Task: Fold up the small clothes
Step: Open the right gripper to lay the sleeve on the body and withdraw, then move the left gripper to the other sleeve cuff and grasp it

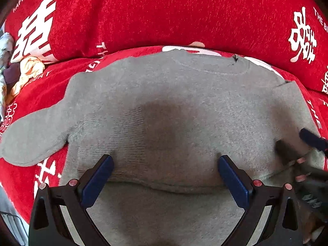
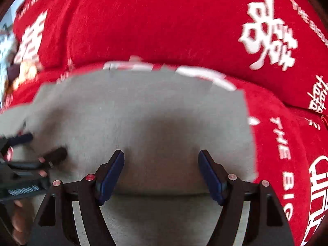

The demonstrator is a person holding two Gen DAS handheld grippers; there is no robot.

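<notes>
Left wrist: grey sweater [image 1: 164, 102] flat on red blanket [image 1: 164, 16], collar far, hem nearest. Bottom part looks folded up, fold edge crossing just ahead of left tool [image 1: 166, 164]; jaws wide apart, holding nothing. Left sleeve [image 1: 34, 135] sticks out sideways, nearer left tool. Right tool [image 1: 311, 139] at right edge, state unclear here. Fuzzy knit, soft, limp. Clothes pile [image 1: 24, 71] far left.

Right wrist: blurred. Sweater directly ahead, right side edge straight. Right tool [image 2: 161, 164] spread, empty.
</notes>
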